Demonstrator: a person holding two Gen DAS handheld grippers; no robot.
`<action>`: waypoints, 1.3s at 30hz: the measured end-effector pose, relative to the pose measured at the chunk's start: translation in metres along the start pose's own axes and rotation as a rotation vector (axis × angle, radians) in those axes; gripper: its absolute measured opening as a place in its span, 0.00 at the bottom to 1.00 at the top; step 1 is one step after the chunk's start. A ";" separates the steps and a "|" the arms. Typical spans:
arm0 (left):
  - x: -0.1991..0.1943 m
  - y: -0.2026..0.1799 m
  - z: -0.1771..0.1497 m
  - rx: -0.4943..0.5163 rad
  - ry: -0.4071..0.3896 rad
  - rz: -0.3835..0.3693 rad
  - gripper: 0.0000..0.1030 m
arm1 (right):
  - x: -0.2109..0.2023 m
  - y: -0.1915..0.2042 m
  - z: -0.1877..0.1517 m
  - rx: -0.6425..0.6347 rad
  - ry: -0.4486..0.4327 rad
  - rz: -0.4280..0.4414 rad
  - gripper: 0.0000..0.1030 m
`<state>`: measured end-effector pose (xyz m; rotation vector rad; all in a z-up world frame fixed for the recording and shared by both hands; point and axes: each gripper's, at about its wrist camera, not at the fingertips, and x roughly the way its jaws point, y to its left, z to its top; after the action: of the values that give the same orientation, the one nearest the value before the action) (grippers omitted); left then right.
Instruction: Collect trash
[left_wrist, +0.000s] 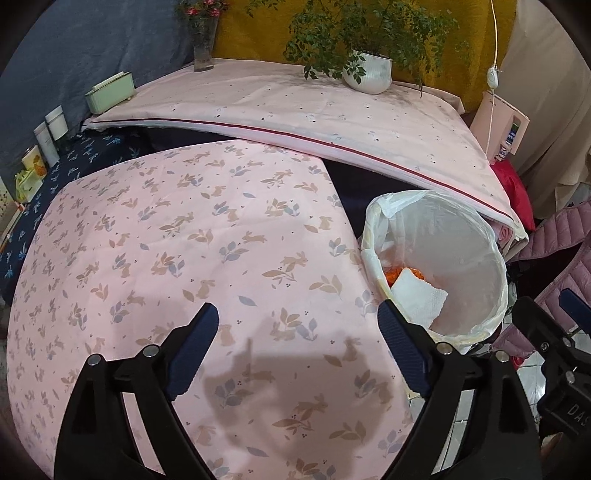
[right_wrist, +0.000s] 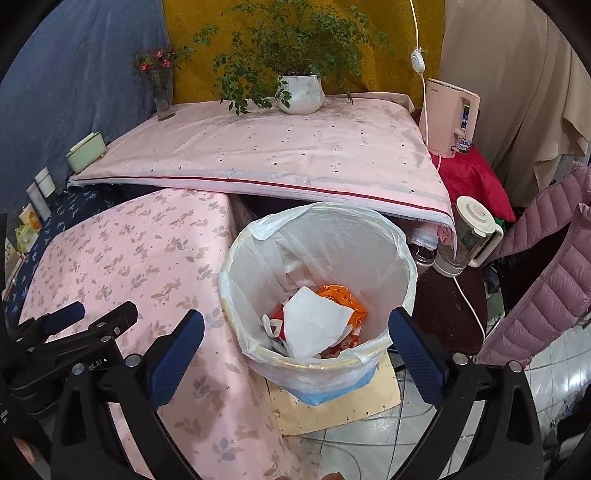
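Observation:
A round trash bin (right_wrist: 402, 258) lined with a white plastic bag stands on the floor beside the low table. Inside lie a white paper napkin (right_wrist: 314, 326) and an orange wrapper (right_wrist: 340, 293). The bin (left_wrist: 491, 258) also shows in the left wrist view, with the napkin (left_wrist: 419, 299) in it. My right gripper (right_wrist: 295, 354) is open and empty, above the bin's near rim. My left gripper (left_wrist: 297, 343) is open and empty over the pink rabbit-print tablecloth (left_wrist: 184, 240), left of the bin.
A higher table with a pink cloth (right_wrist: 277, 155) stands behind, bearing a potted plant (right_wrist: 301, 92), a flower vase (right_wrist: 162, 92) and a green box (right_wrist: 86, 151). A pink appliance (right_wrist: 452, 118), a kettle (right_wrist: 469, 236) and a mauve jacket (right_wrist: 546, 280) are right. Cardboard (right_wrist: 332, 406) lies under the bin.

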<state>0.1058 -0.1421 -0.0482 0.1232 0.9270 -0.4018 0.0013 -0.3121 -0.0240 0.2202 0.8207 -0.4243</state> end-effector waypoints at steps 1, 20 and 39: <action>-0.002 0.002 -0.001 0.001 -0.006 0.006 0.83 | -0.001 0.002 -0.001 -0.009 -0.003 -0.008 0.93; -0.014 0.011 -0.017 0.011 -0.022 0.034 0.86 | -0.007 0.019 -0.022 -0.089 -0.007 -0.056 0.93; -0.015 0.004 -0.017 0.017 -0.026 0.037 0.89 | -0.005 0.019 -0.028 -0.095 -0.002 -0.065 0.93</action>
<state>0.0864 -0.1292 -0.0473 0.1498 0.8945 -0.3759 -0.0112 -0.2841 -0.0385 0.1051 0.8452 -0.4451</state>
